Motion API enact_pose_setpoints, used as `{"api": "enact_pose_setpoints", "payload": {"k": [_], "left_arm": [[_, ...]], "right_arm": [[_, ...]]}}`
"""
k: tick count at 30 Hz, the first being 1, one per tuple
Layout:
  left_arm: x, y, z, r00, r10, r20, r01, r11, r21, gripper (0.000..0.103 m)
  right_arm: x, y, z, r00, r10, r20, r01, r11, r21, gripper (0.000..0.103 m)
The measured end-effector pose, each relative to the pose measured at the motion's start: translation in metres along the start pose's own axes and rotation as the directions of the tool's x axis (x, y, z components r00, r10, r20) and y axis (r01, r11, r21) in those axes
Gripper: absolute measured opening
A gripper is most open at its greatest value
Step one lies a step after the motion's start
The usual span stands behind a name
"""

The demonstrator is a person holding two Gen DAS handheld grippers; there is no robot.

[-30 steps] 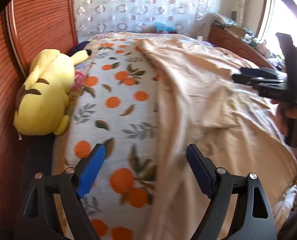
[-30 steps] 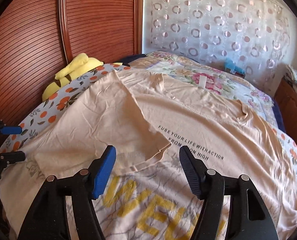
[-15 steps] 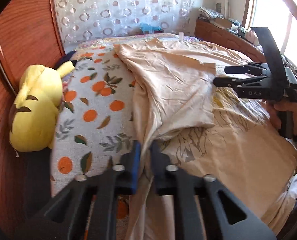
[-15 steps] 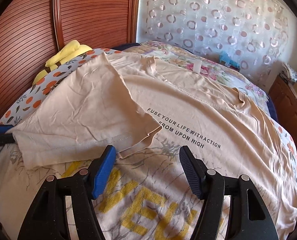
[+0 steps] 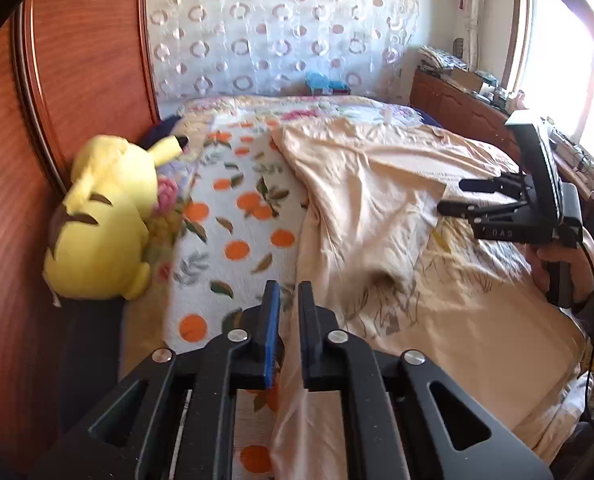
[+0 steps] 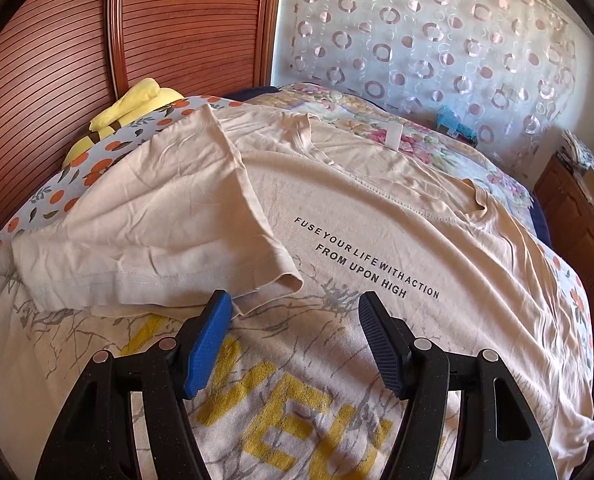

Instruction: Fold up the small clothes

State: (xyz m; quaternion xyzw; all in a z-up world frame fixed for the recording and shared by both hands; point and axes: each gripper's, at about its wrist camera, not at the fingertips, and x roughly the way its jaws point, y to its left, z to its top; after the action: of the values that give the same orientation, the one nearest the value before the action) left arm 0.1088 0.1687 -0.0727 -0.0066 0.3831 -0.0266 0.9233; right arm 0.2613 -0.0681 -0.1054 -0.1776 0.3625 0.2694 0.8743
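Note:
A beige T-shirt with black lettering and a yellow print lies spread on the bed, its left sleeve folded in over the chest. My left gripper is at the shirt's left side edge. Its jaws are narrow and opening slightly, with a strip of the beige cloth running up between the pads. My right gripper hovers open over the print, just in front of the folded sleeve's hem, with nothing between its fingers. It also shows in the left wrist view as the right gripper, held in a hand.
A yellow plush toy lies against the reddish wooden panel at the bed's left. The sheet with an orange-fruit pattern shows beside the shirt. A wooden cabinet stands at the far right below the window.
My left gripper went from wide open to nearly closed on the shirt's side edge and rose a little, lifting the cloth. The right gripper stayed open in place.

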Motion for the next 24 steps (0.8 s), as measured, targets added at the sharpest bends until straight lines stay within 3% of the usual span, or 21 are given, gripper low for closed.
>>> {"api": "enact_pose_setpoints", "payload": {"k": [2,5,13,16,20,24], "left_arm": [[-0.006,-0.005,0.006,1.000,-0.003,0.031,0.002,1.000,0.019,0.053],[-0.005,-0.009,0.015,0.998,-0.038,0.058,0.037,0.999,0.025,0.081],[0.031,-0.043,0.041,0.991,-0.117,0.066,0.113,0.991,0.065,0.081],[0.047,-0.061,0.052,0.990,-0.123,0.073,0.116,0.989,0.088,0.081],[0.061,-0.079,0.070,0.987,-0.123,0.104,0.116,0.991,0.068,0.081],[0.075,-0.101,0.087,0.981,-0.162,0.109,0.156,0.986,0.060,0.081]], "right_arm": [[0.000,-0.001,-0.001,1.000,0.003,-0.001,-0.003,1.000,0.002,0.068],[0.000,-0.003,0.000,1.000,0.010,-0.003,-0.010,1.000,0.009,0.068],[0.002,-0.016,0.001,0.998,0.066,-0.013,-0.065,0.996,0.060,0.069],[-0.009,-0.029,-0.004,0.999,0.032,0.021,-0.034,0.997,0.072,0.069],[-0.038,-0.062,-0.019,0.997,0.052,0.064,-0.060,0.988,0.145,0.069],[-0.073,-0.093,-0.042,0.995,-0.027,0.100,0.012,0.989,0.147,0.069]]}}
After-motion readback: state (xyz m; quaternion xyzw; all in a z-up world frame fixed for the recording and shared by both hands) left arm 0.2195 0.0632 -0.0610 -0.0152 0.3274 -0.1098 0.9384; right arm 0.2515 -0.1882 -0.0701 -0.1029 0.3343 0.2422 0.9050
